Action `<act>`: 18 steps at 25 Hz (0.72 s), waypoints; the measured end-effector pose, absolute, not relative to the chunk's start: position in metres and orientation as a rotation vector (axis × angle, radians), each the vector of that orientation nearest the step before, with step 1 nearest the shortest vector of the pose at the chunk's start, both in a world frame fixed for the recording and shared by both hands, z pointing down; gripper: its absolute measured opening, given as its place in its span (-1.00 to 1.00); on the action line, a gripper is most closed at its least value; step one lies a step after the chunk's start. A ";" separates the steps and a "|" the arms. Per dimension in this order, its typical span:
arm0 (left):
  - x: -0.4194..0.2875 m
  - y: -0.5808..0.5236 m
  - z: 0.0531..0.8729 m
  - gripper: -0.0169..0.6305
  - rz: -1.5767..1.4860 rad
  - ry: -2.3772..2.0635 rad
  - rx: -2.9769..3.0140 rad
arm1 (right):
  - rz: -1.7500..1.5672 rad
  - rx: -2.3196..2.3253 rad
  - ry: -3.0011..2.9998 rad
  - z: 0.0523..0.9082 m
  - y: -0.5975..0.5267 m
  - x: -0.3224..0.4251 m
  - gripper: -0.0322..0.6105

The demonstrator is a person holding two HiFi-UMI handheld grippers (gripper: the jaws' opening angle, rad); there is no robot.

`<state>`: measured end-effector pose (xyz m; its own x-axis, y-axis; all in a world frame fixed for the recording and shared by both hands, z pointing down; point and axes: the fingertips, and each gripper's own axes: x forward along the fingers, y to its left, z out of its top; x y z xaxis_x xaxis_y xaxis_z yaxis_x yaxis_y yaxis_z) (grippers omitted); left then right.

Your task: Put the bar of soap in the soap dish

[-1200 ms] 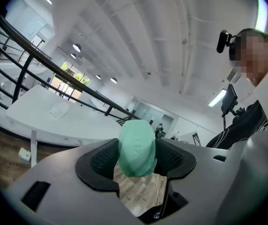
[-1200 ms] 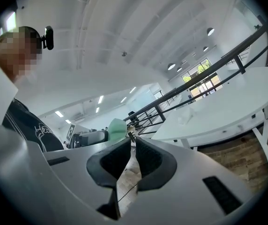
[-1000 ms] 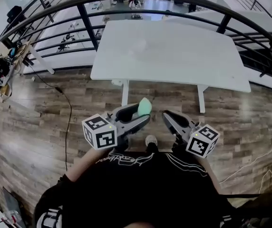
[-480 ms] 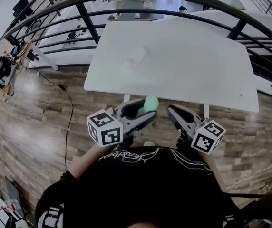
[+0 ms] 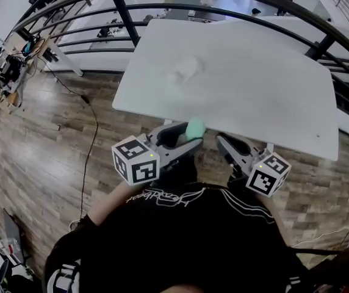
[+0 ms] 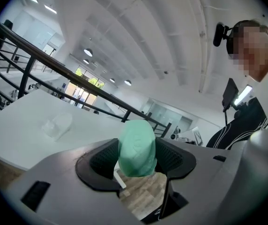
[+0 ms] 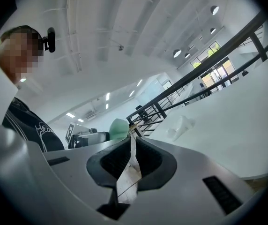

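Note:
A pale green bar of soap (image 5: 194,127) is pinched upright between the jaws of my left gripper (image 5: 188,138), just at the near edge of the white table (image 5: 272,84). In the left gripper view the soap (image 6: 137,148) fills the gap of that gripper (image 6: 136,159), with both pads pressed on it. A clear soap dish (image 5: 187,71) sits on the table's far left part, well ahead of the soap; it also shows as the dish (image 6: 56,125) and the dish (image 7: 181,127). My right gripper (image 5: 221,141) hangs beside the left one, shut (image 7: 133,150) and holding nothing.
A black metal railing (image 5: 125,11) curves behind and around the table. Wood-pattern floor (image 5: 46,133) lies to the left, with a black cable (image 5: 92,127) across it. A cluttered bench (image 5: 3,72) stands at far left.
Both grippers have moved forward together, from over the floor to the table's near edge. The table and dish now look closer. The soap stays in the left gripper.

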<state>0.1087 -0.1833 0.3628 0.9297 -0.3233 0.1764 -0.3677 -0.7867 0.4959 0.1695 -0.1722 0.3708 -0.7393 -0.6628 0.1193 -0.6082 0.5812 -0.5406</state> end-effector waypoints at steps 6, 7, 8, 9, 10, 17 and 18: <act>0.113 -0.210 0.368 -0.16 0.102 -0.483 2.548 | -0.858 -1.106 2.714 0.372 -0.200 0.174 -0.79; 0.115 -0.215 0.370 -0.16 0.103 -0.478 2.546 | -0.862 -1.110 2.713 0.374 -0.204 0.175 -0.79; 0.116 -0.219 0.371 -0.16 0.104 -0.474 2.544 | -0.869 -1.114 2.711 0.376 -0.208 0.176 -0.79; 0.117 -0.224 0.373 -0.16 0.107 -0.471 2.542 | -0.877 -1.119 2.709 0.378 -0.213 0.177 -0.79; 0.118 -0.230 0.375 -0.16 0.110 -0.470 2.541 | -0.884 -1.122 2.706 0.380 -0.219 0.178 -0.79; 0.122 -0.280 0.381 -0.16 0.134 -0.469 2.520 | -0.923 -1.120 2.704 0.384 -0.271 0.181 -0.79; 0.123 -0.288 0.381 -0.16 0.138 -0.471 2.520 | -0.928 -1.120 2.703 0.384 -0.279 0.182 -0.79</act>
